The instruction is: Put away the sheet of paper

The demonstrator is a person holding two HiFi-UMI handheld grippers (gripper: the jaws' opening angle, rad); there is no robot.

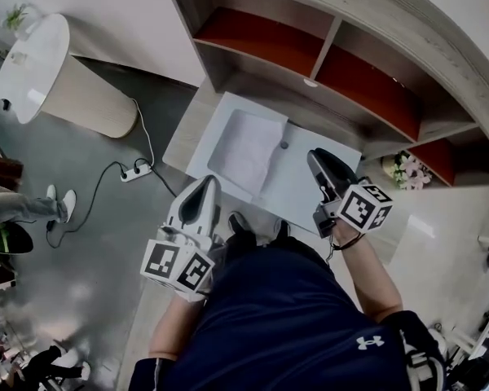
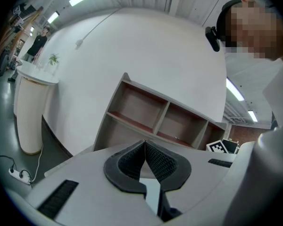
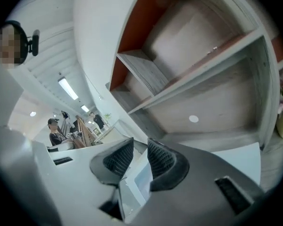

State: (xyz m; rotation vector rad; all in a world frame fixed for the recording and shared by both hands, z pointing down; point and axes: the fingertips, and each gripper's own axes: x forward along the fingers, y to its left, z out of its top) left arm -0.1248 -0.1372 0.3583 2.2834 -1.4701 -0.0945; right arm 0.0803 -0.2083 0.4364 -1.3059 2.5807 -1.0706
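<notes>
A white sheet of paper [image 1: 246,147] lies in the left half of a flat white tray [image 1: 301,187] on the low wooden ledge in front of the shelves. My right gripper [image 1: 315,158] hovers over the tray's right half, just right of the sheet. Its jaws stand a little apart with nothing pressed between the pads; the right gripper view shows the gripper [image 3: 139,150] with the pale tray [image 3: 146,185] beneath it. My left gripper [image 1: 205,186] sits at the tray's near left corner. In the left gripper view its [image 2: 145,143] pads meet at the tip, empty.
A wooden shelf unit [image 1: 310,51] with red-backed compartments rises behind the tray. On the grey floor to the left stand a round white pedestal table [image 1: 45,68] and a power strip [image 1: 135,171] with its cable. Flowers [image 1: 407,171] sit at the right.
</notes>
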